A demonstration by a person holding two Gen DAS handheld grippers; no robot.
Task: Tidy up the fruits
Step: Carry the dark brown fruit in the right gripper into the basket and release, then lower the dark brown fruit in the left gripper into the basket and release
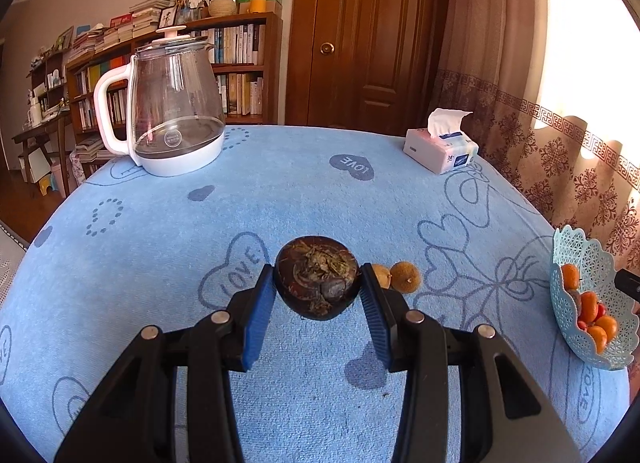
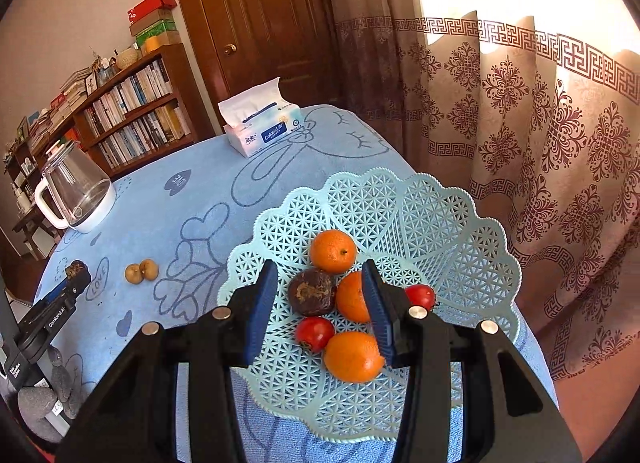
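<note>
A small, hard, round dark fruit [image 1: 317,278] is held across its middle by the left gripper [image 1: 318,283] fingers above the counter [image 1: 160,191], while the right gripper [image 2: 320,295], partly open and empty, hangs over the basket [image 2: 460,223].

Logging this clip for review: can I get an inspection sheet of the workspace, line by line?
Surface: table under a blue towel cloth printed with hearts.
Job's things: basket holds three oranges, two small red fruits and one dark fruit; two brown fruits lie touching on the cloth; a second dark round fruit is in the left gripper.
Clutter: glass kettle, tissue pack.
Grippers: left gripper shut on the dark round fruit; right gripper open over the basket, holding nothing.
Cables: nothing seen.
Surroundings: bookshelf, wooden door, patterned curtain.
</note>
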